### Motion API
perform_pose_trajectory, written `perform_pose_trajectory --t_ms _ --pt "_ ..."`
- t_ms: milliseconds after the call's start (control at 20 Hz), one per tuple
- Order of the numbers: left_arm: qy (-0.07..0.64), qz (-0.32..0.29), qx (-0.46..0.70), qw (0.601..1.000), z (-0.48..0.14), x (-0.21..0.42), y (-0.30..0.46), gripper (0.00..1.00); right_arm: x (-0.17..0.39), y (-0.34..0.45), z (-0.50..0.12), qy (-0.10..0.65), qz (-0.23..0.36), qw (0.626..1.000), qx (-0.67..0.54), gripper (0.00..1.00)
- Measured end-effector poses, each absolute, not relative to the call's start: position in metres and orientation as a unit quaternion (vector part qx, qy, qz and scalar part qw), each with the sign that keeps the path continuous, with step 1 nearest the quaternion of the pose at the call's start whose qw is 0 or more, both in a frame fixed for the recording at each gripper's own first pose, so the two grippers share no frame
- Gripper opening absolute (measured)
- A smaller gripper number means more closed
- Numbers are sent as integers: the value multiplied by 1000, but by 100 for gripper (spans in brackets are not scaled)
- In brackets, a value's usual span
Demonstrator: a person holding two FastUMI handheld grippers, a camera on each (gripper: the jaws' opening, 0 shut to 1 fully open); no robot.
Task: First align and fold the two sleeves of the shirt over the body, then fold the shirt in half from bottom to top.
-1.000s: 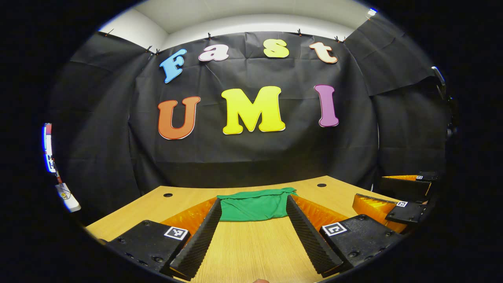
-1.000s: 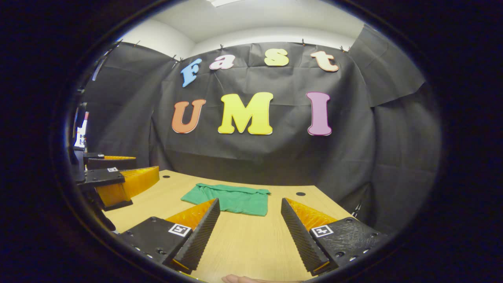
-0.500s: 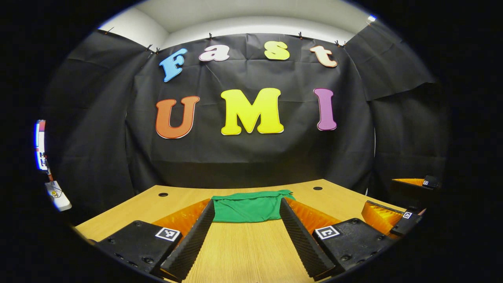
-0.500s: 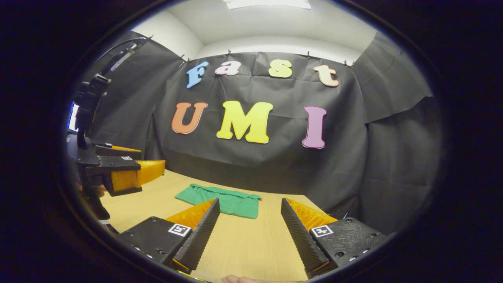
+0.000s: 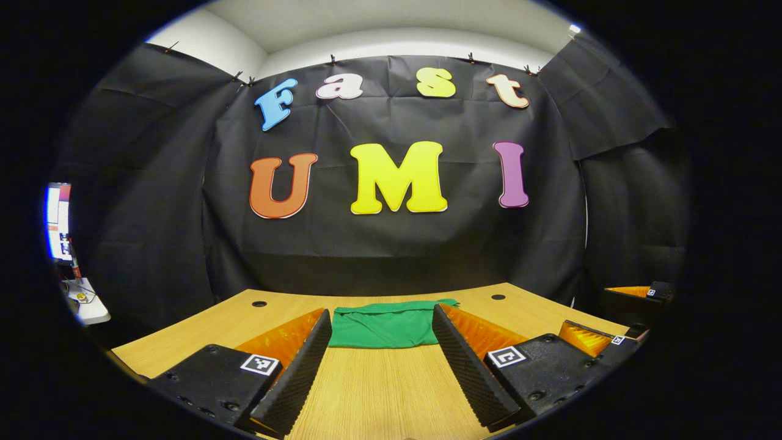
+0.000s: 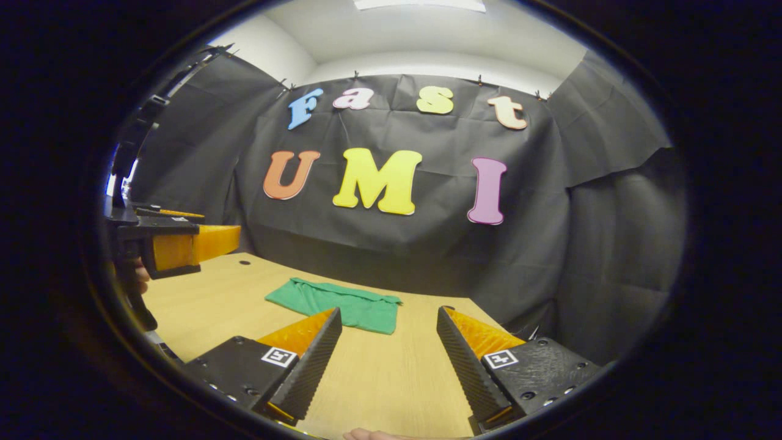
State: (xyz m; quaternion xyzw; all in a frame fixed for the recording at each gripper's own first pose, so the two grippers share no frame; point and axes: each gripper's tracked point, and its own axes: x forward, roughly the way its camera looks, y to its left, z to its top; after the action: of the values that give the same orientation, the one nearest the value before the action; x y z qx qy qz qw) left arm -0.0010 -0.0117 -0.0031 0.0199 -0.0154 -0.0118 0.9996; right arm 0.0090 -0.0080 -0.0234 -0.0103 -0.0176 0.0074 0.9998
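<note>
A green shirt [image 5: 382,325] lies folded into a small rectangle on the wooden table [image 5: 379,391], near its far edge; the right gripper view has the shirt [image 6: 335,304] left of centre. My left gripper [image 5: 382,342] is open, held back from the shirt with nothing between its fingers. Likewise open and holding nothing, my right gripper [image 6: 386,345] hovers above the table short of the shirt. The left gripper [image 6: 183,241] also appears at the left of the right gripper view, raised over the table. The right gripper [image 5: 617,315] shows at the right edge of the left gripper view.
Round cable holes [image 5: 261,303] [image 5: 498,297] sit near the table's far corners. The black cloth wall [image 5: 391,244] stands right behind the table. A lit screen [image 5: 58,220] and a white object [image 5: 85,305] are at far left. A hand's edge [image 6: 366,434] shows at the bottom.
Both grippers have drawn back and lifted slightly from the folded shirt. In the right gripper view the shirt has slid left and the left gripper has risen. Both stay open.
</note>
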Motion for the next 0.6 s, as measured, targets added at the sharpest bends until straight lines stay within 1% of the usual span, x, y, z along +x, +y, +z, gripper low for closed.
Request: perform_pose_trajectory --t_ms 50,150,200,250,400,500,550,600 --pt "-8 -11 17 1000 -7 0 -11 100 9 -9 -23 -18 9 1000 -4 95" --pt "3 -15 10 1000 -13 2 -13 100 9 -9 -26 -10 12 1000 11 96" --pt "3 -15 7 1000 -12 2 -14 100 9 -8 -26 -9 15 1000 18 95" --pt "3 -13 7 1000 -12 1 -13 100 9 -5 -25 -10 19 1000 17 97" --pt "-5 -3 16 1000 -7 1 -7 100 9 -7 -25 -13 17 1000 12 96" --pt "-14 -1 13 1000 0 -3 -6 100 9 1 -29 -6 28 999 18 97" --pt "-18 -3 9 1000 3 -5 -7 100 8 4 -31 -2 32 999 19 95" --pt "-19 -5 8 1000 4 -5 -7 100 8 3 -32 0 34 999 18 95"
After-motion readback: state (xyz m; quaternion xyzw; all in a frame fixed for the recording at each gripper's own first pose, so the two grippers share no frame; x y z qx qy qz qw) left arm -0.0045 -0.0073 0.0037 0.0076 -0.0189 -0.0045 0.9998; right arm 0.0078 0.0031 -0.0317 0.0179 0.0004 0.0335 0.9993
